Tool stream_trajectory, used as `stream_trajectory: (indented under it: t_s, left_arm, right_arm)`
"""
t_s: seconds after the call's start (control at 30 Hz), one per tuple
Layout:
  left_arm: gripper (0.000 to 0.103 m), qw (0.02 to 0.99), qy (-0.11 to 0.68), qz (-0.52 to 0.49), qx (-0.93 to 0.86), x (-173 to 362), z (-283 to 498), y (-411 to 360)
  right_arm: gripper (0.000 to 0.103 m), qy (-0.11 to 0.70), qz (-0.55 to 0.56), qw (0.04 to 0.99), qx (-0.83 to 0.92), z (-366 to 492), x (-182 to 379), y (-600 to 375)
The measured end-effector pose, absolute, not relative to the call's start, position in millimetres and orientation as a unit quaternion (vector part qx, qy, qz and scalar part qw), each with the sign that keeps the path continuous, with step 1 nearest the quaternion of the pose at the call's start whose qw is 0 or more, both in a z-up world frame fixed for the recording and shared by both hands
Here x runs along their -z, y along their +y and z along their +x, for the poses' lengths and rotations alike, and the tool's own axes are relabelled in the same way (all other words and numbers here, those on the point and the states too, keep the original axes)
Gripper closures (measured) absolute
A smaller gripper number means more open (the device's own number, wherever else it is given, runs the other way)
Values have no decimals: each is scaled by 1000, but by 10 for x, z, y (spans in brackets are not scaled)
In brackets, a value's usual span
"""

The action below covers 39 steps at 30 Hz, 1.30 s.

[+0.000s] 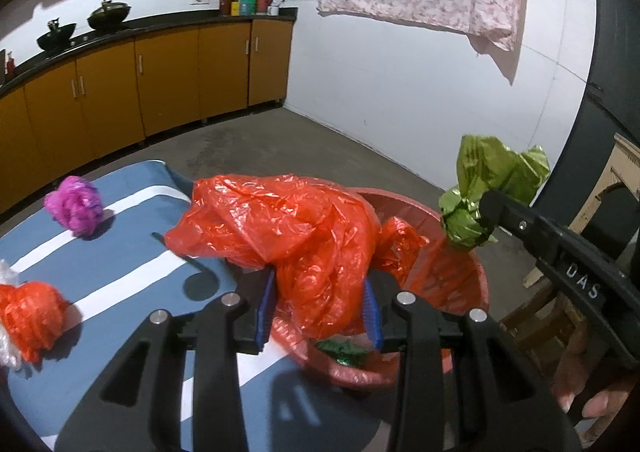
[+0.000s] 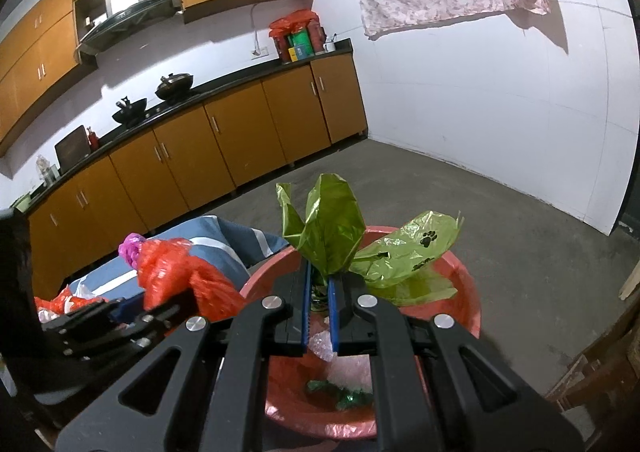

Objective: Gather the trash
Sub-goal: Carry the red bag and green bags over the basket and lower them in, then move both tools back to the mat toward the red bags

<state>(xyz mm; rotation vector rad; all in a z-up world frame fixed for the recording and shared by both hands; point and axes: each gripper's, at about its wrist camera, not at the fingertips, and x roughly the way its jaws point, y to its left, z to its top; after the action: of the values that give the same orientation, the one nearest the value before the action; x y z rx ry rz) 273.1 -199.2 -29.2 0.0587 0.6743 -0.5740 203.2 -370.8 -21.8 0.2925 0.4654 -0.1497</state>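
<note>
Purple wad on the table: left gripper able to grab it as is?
Probably not yet: the left gripper is clamped on the orange bag over the basin. The purple wad itself lies unobstructed.

Legible lettering: "DAS", white on black, on the arm of the right hand-held gripper [image 1: 490, 207], right edge of the left wrist view. Black paw-print marks, no words, on the green bag [image 2: 400, 252]. Packaging on far surface [image 2: 240, 81] unreadable.

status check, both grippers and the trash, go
Left gripper clamped on orange bag, right gripper shut on green bag. Both over red basin. Purple wad waits on table. Nothing blocking.
</note>
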Motion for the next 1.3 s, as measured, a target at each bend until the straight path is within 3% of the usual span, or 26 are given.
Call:
stream_trajectory:
  t_s: [0.23, 0.43, 0.53, 0.6, 1.03, 1.2, 1.3]
  left_arm:
    - [65, 896, 333, 30, 293, 396, 2868, -2190]
    - [50, 896, 333, 29, 293, 453, 2933, -2241]
    - [43, 895, 341, 24, 286, 505, 2960, -2189]
    - [40, 895, 345, 20, 284, 524, 2974, -2154]
    - [20, 913, 326, 5, 244, 393, 2894, -1813]
    - [8, 928, 310, 12, 204, 311, 2739, -1538]
    - [4, 935, 306, 15, 178, 295, 2629, -1293]
  right_arm:
    - [96, 222, 172, 957, 72, 2101, 223, -3857]
    - [94, 210, 191, 957, 53, 2125, 171, -3910]
    - [82, 211, 196, 956, 53, 2146, 176, -3982]
    - [68, 211, 203, 955, 55, 2134, 191, -4003]
    - [39, 201, 192, 957, 84, 1907, 134, -4007]
    - [4, 177, 177, 962, 107, 1786, 79, -3919]
    - [2, 179, 164, 964, 111, 1795, 66, -3836]
